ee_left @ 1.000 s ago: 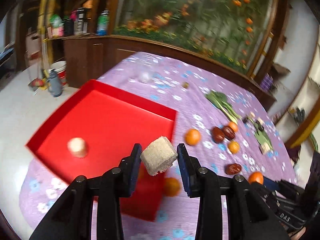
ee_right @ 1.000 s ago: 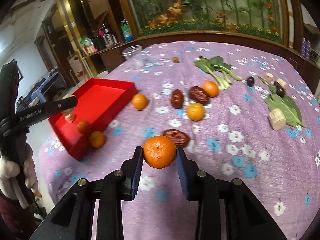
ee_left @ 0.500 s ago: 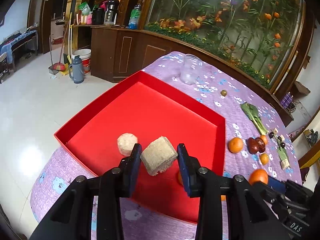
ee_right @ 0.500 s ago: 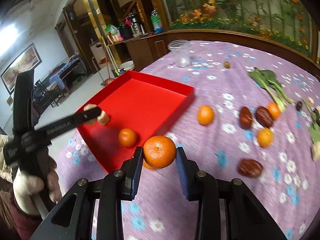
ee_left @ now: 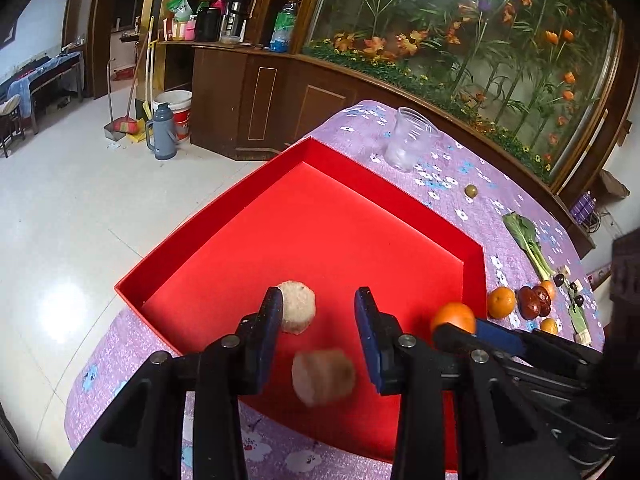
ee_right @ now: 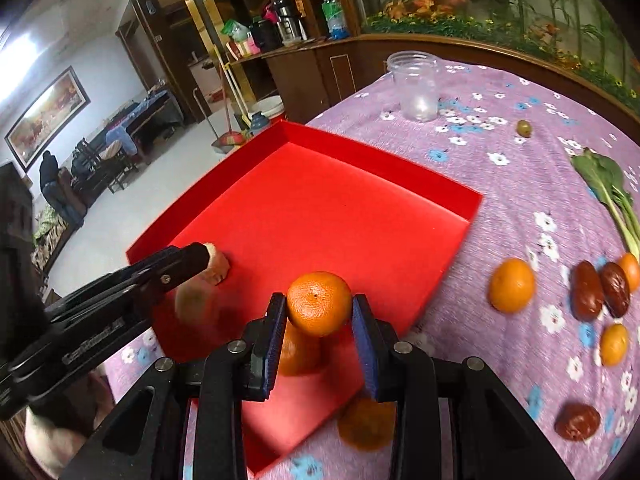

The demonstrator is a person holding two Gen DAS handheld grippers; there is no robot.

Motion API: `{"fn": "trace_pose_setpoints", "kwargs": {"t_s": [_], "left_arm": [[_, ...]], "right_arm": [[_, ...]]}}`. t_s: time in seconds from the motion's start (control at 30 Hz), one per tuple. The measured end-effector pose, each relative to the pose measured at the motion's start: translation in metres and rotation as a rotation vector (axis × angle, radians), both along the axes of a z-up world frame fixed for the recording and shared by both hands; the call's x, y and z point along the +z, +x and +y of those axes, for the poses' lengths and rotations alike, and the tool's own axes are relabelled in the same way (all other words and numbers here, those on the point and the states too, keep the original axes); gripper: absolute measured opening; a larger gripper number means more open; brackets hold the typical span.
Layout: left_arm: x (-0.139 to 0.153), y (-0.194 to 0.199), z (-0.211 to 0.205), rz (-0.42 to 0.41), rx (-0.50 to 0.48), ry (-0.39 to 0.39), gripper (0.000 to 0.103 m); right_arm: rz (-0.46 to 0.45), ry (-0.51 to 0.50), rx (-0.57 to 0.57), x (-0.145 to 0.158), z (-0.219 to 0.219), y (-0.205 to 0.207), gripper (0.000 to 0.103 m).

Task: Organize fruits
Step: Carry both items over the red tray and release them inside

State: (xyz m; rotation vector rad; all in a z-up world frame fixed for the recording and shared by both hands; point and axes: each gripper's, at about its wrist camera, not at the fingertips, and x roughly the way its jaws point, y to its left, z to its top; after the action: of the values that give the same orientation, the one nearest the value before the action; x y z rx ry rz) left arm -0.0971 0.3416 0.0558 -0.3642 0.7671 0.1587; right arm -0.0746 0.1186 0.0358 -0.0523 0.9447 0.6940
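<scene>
Purple flowered cloth [ee_right: 500, 208] covers the table, and a red tray [ee_left: 224, 236] is set at its edge, with a wooden cabinet and a planted glass wall seen behind. In the left wrist view, the left gripper [ee_left: 316, 330] is seen over the near part of the tray; its jaws have just been opening, and the beige chunk [ee_left: 323, 376] is blurred below and between them, touched by neither pad. A second beige chunk [ee_left: 297, 306] lies on the tray floor at about ten o'clock from it. In the right wrist view, the right gripper [ee_right: 319, 334] is closed on an orange [ee_right: 319, 304], held above the tray's near corner. Another orange [ee_right: 298, 352] is seen in the tray under it, and one more [ee_right: 366, 424] on the cloth just outside the rim. At three o'clock, more oranges [ee_right: 512, 285] and brown dates [ee_right: 587, 290] are scattered on the cloth. A clear jar [ee_right: 417, 85] stands at one o'clock beyond the tray.
</scene>
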Motion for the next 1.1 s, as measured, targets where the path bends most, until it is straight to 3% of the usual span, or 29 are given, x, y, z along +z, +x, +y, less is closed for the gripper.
{"fn": "trace_pose_setpoints", "kwargs": {"t_s": [0.2, 0.33, 0.57, 0.8, 1.1], "left_arm": [[0.003, -0.001, 0.006, -0.010, 0.019, -0.027, 0.059], [0.009, -0.005, 0.010, -0.020, 0.034, -0.043, 0.062], [0.019, -0.015, 0.007, -0.044, 0.033, -0.059, 0.065], [0.024, -0.017, -0.015, -0.051, -0.014, -0.069, 0.066], [0.034, -0.023, -0.038, -0.057, -0.048, -0.036, 0.067]], "right_arm": [[0.012, 0.002, -0.015, -0.005, 0.007, 0.011, 0.039], [0.000, 0.028, -0.023, 0.004, 0.002, 0.012, 0.045], [-0.062, 0.018, -0.060, 0.022, -0.038, -0.004, 0.046], [-0.027, -0.033, -0.050, 0.000, -0.075, -0.027, 0.047], [-0.026, -0.044, 0.039, -0.019, -0.057, -0.044, 0.047]]}}
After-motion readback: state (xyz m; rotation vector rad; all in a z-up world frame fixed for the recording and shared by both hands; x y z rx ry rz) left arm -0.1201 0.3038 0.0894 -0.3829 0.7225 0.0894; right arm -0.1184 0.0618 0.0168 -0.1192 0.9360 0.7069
